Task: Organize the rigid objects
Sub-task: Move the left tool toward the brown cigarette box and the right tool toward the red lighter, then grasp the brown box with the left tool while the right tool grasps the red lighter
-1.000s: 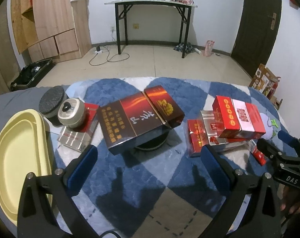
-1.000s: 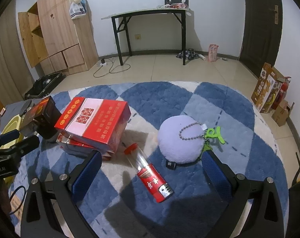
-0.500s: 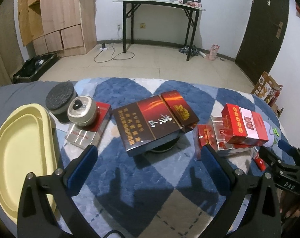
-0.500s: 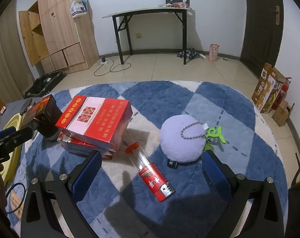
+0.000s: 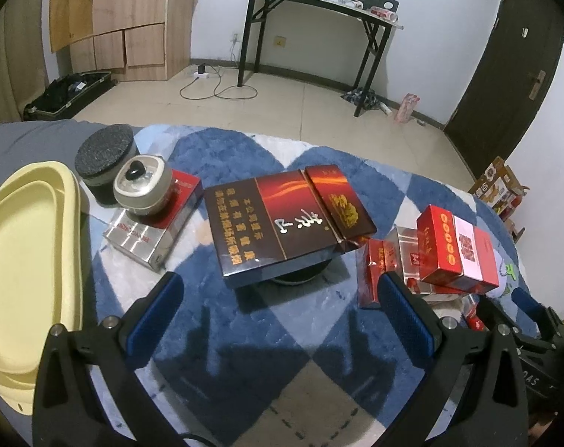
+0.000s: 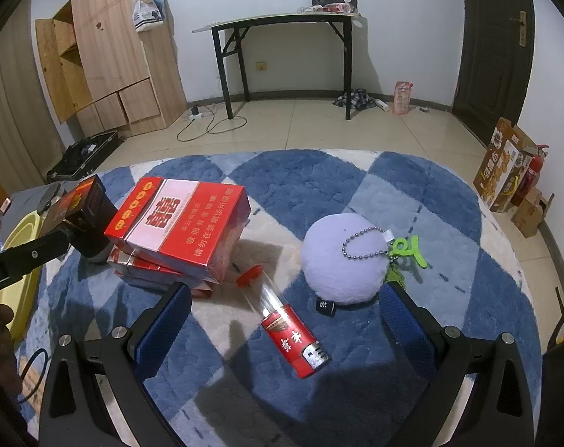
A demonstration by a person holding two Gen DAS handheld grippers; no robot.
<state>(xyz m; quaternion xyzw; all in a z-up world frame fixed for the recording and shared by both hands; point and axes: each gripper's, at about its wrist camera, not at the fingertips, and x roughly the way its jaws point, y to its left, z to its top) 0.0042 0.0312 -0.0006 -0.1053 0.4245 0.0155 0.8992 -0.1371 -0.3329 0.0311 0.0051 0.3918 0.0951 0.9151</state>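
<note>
On the blue and white rug, a dark red carton (image 5: pixel 282 223) rests tilted on a round black object. A bright red carton (image 5: pixel 456 249) lies on a stack of red and silver cartons; it also shows in the right wrist view (image 6: pixel 177 227). A silver carton (image 5: pixel 151 223) carries a round lidded jar (image 5: pixel 142 186), with a black-topped jar (image 5: pixel 103 154) behind. My left gripper (image 5: pixel 278 320) is open and empty, in front of the dark carton. My right gripper (image 6: pixel 282 320) is open and empty, over a red tube-shaped lighter (image 6: pixel 285 327).
A yellow tray (image 5: pixel 25 260) lies at the left edge of the rug. A lilac plush ball (image 6: pixel 343 257) with a bead chain and green clip lies right of the lighter. Bare tiled floor, a black-legged table (image 6: pixel 282 22) and a wooden cabinet (image 6: pixel 107 48) stand behind.
My left gripper has swung and shifted left, so the cartons sit further right in its view. My right gripper has barely moved. Both stay open.
</note>
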